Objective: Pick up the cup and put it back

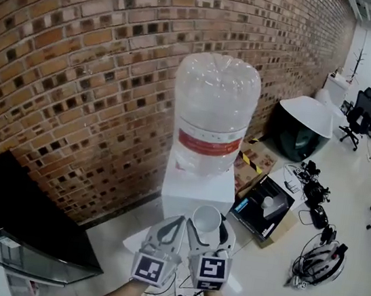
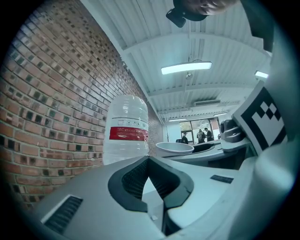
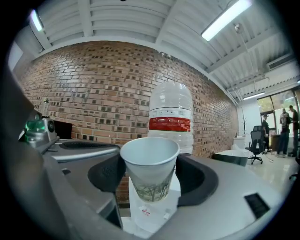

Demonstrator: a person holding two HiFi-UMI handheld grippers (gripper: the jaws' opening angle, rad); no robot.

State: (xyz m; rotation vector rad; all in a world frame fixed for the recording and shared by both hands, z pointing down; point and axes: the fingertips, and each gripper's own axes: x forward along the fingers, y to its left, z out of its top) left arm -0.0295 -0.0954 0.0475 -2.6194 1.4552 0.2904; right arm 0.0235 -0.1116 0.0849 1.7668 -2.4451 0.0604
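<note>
A white paper cup (image 1: 207, 219) with a faint tree print stands upright between the jaws of my right gripper (image 1: 207, 228), which is shut on its sides. In the right gripper view the cup (image 3: 149, 161) fills the middle, its empty mouth upward, and the right gripper (image 3: 151, 177) clasps it below the rim. My left gripper (image 1: 175, 224) is close beside it on the left, shut on nothing; its tips meet in the left gripper view (image 2: 149, 159). Both are held in front of a white water dispenser (image 1: 197, 188) topped by a large clear bottle (image 1: 215, 110) with a red label.
A brick wall (image 1: 81, 61) runs behind the dispenser. A black cabinet with a glass front (image 1: 20, 230) stands at the left. Open boxes (image 1: 264, 204), cables and a helmet (image 1: 320, 260) lie on the floor at the right. A round tub (image 1: 301, 126) and office chairs (image 1: 353, 123) are farther back.
</note>
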